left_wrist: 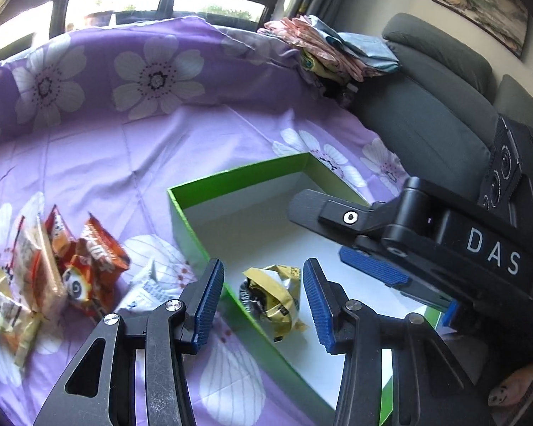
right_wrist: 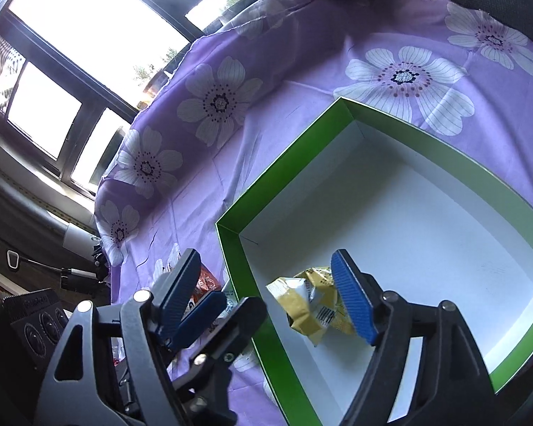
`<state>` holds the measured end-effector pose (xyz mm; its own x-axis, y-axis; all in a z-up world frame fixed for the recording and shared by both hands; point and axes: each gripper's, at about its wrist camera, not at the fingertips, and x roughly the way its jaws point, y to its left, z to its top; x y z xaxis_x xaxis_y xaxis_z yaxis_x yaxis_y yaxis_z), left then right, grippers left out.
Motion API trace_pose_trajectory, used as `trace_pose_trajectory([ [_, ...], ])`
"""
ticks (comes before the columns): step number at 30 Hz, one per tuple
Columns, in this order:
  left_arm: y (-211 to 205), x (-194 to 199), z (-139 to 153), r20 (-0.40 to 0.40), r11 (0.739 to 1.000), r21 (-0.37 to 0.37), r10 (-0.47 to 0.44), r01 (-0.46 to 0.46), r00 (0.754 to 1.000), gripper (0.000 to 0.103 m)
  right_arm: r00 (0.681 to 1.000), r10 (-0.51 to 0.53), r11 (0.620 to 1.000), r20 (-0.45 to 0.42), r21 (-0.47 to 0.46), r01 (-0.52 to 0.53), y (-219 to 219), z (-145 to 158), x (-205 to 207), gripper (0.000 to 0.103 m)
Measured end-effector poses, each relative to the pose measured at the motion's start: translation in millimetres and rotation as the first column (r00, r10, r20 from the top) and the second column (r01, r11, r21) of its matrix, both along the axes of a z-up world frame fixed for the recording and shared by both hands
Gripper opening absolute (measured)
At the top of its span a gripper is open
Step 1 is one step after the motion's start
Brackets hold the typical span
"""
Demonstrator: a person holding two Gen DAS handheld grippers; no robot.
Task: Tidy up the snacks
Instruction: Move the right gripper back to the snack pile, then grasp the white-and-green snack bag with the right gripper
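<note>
A green box [left_wrist: 188, 223] with a white inside sits on the purple flowered cloth. One yellow snack packet [left_wrist: 277, 294] lies in its near corner; it also shows in the right wrist view [right_wrist: 309, 301]. My left gripper [left_wrist: 263, 305] is open and empty, straddling the box's near wall just above the packet. My right gripper [right_wrist: 266, 294] is open and empty over the same corner; it shows in the left wrist view [left_wrist: 348, 245] hovering over the box. A pile of orange and yellow snack packets [left_wrist: 53, 266] lies on the cloth left of the box, with a white packet [left_wrist: 149, 284] beside it.
A grey sofa [left_wrist: 426, 106] stands right of the cloth, with folded fabrics [left_wrist: 334, 49] at the back. Windows [right_wrist: 89, 35] are behind. The box wall [right_wrist: 245, 277] rises between my fingers and the loose snacks.
</note>
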<state>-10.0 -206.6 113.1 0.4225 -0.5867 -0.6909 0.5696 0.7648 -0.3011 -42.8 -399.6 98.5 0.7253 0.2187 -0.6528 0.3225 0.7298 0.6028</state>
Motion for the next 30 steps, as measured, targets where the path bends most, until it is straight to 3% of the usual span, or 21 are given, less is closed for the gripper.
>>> trace_pose_trajectory([
  [1, 12, 1, 3, 0.005, 1.0, -0.001, 0.019, -0.019, 1.0, 0.049, 1.0, -0.002, 1.0, 0.003, -0.011, 0.002, 1, 2, 0, 0.082],
  [3, 39, 6, 8, 0.019, 0.996, 0.001, 0.084, -0.084, 0.996, 0.064, 1.0, 0.001, 1.0, 0.01, -0.031, -0.001, 5, 4, 1, 0.084],
  [6, 84, 13, 10, 0.034, 0.976, 0.024, 0.217, -0.218, 0.976, 0.07, 0.999, 0.025, 0.999, 0.023, -0.043, -0.024, 14, 8, 4, 0.085],
  [11, 165, 23, 1, 0.02, 0.89, 0.064, 0.452, -0.452, 0.892, 0.077, 0.991, 0.129, 0.99, 0.044, -0.066, -0.126, 44, 12, 16, 0.087],
  [16, 226, 30, -30, -0.047, 0.816, 0.068, 0.577, -0.574, 0.815, 0.077, 0.961, 0.272, 0.96, 0.045, -0.081, -0.268, 89, 9, 34, 0.087],
  [19, 249, 36, -47, -0.115, 0.779, 0.09, 0.628, -0.621, 0.77, 0.077, 0.932, 0.362, 0.928, 0.024, -0.099, -0.358, 121, 4, 47, 0.087],
  [21, 255, 41, -54, -0.139, 0.78, 0.082, 0.625, -0.62, 0.768, 0.077, 0.911, 0.413, 0.904, -0.004, -0.117, -0.41, 145, 0, 57, 0.087],
  [24, 259, 48, -66, -0.198, 0.768, 0.09, 0.637, -0.634, 0.745, 0.077, 0.856, 0.514, 0.849, -0.046, -0.112, -0.516, 183, -6, 77, 0.087],
  [27, 259, 50, -70, -0.211, 0.765, 0.093, 0.641, -0.638, 0.738, 0.077, 0.786, 0.613, 0.78, -0.083, -0.095, -0.619, 220, -14, 100, 0.086],
  [30, 256, 51, -72, -0.212, 0.772, 0.082, 0.632, -0.631, 0.746, 0.077, 0.731, 0.67, 0.727, -0.128, -0.086, -0.681, 252, -29, 124, 0.076],
])
